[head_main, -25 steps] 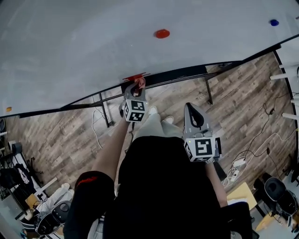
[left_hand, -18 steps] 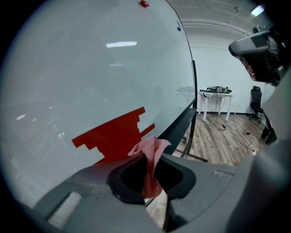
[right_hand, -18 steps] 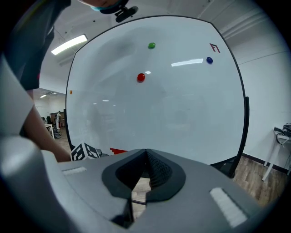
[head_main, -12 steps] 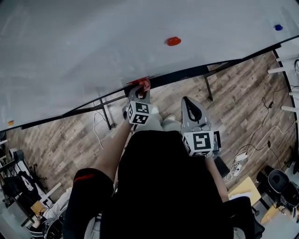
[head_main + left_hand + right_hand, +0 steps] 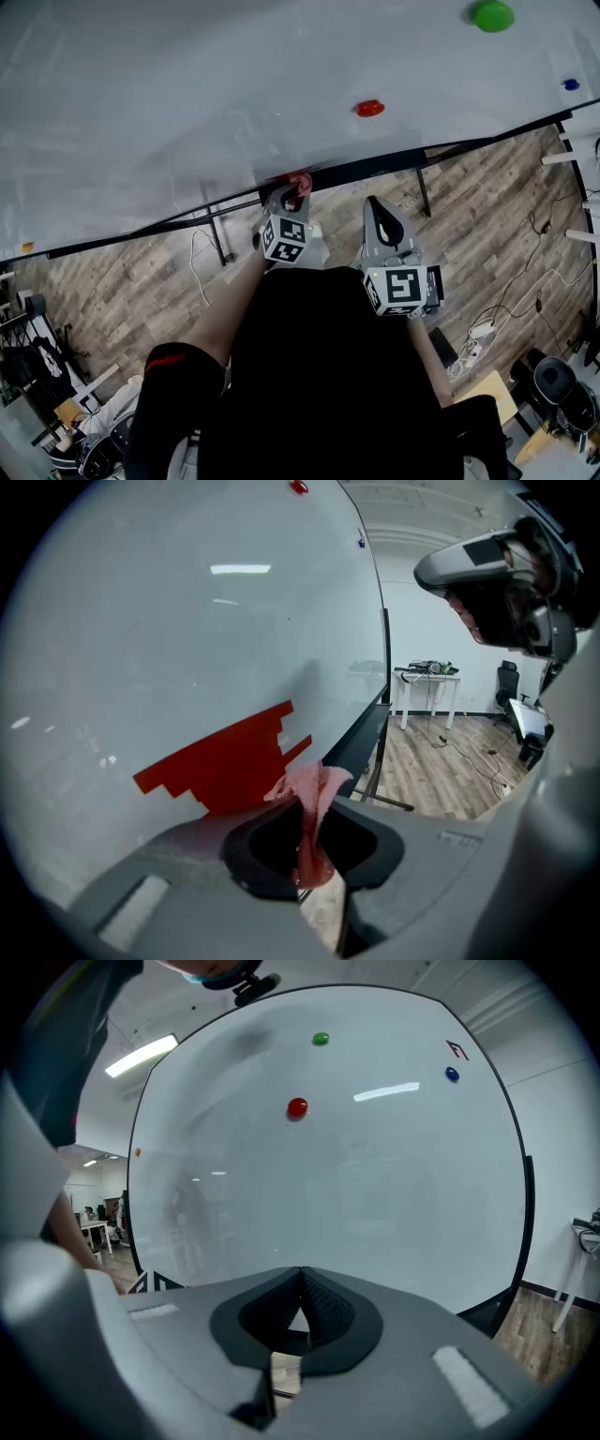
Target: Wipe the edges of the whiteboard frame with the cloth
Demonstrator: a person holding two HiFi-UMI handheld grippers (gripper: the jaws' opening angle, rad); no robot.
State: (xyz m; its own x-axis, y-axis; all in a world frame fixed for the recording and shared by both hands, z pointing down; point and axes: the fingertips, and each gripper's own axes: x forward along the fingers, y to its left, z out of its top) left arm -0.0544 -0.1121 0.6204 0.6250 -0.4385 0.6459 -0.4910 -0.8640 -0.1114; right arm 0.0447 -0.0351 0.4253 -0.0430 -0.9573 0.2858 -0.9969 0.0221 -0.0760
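Observation:
The whiteboard (image 5: 187, 94) fills the top of the head view, and its black frame (image 5: 403, 157) runs along the lower edge. A pink cloth (image 5: 301, 181) is pinched in my left gripper (image 5: 293, 189), which is shut on it and presses it against that lower frame edge. In the left gripper view the cloth (image 5: 307, 794) sticks up between the jaws beside the frame (image 5: 361, 742), with its red reflection on the board. My right gripper (image 5: 375, 208) hangs lower and to the right, off the board, shut and empty. In the right gripper view its jaws (image 5: 302, 1277) meet in front of the whiteboard (image 5: 375, 1194).
Red (image 5: 369, 108), green (image 5: 491, 15) and blue (image 5: 571, 84) magnets sit on the board. Black stand legs (image 5: 214, 239) reach down to the wood floor. Cables and a power strip (image 5: 478, 330) lie at the right, chairs (image 5: 561, 389) at the lower right.
My left gripper has slid right along the lower frame edge with the cloth. The right gripper kept its place beside it. The view tilted up, bringing the green magnet in.

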